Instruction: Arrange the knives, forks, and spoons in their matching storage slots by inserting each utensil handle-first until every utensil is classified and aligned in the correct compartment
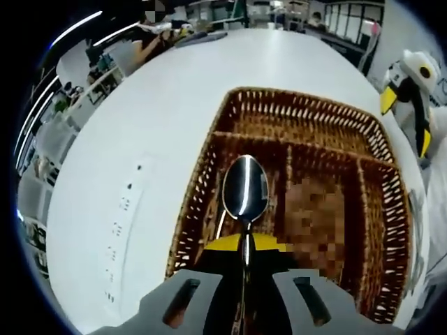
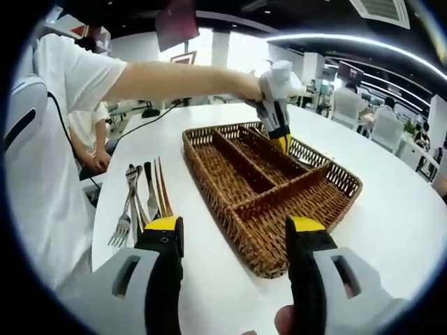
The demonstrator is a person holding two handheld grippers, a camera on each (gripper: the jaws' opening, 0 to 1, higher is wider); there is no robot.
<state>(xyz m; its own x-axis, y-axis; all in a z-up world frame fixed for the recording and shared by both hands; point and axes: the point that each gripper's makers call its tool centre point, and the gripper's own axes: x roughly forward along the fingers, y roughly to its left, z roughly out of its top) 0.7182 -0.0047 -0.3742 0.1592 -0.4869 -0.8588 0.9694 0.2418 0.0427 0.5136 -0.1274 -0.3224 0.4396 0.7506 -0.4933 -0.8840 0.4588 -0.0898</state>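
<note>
Item: shiny steel spoon (image 1: 245,190), bowl up and forward, its handle pinched between the shut yellow-tipped jaws of the left gripper (image 1: 245,246). It hangs over the left-hand slot of the brown woven wicker tray (image 1: 300,115), which sits on the round white table (image 1: 140,139).

Item: right gripper (image 2: 237,234), jaws wide apart, holding nothing, poised above the near end of the tray. In the right gripper view the left gripper (image 2: 279,139) is over the tray's far end.

Item: loose steel forks and knives (image 2: 140,199), in a fanned bunch on the table just beside the tray, as yet unsorted.

Handling note, as judgement: the spoon is held by the handle, so handle-first insertion calls for turning it, or laying it lengthwise. It should go down parallel to the dividers, low in the slot, and be released only once it rests on the weave; the slot must match later spoons.

Markings: no readable brand, label or writing on the tray, utensils or grippers.
</note>
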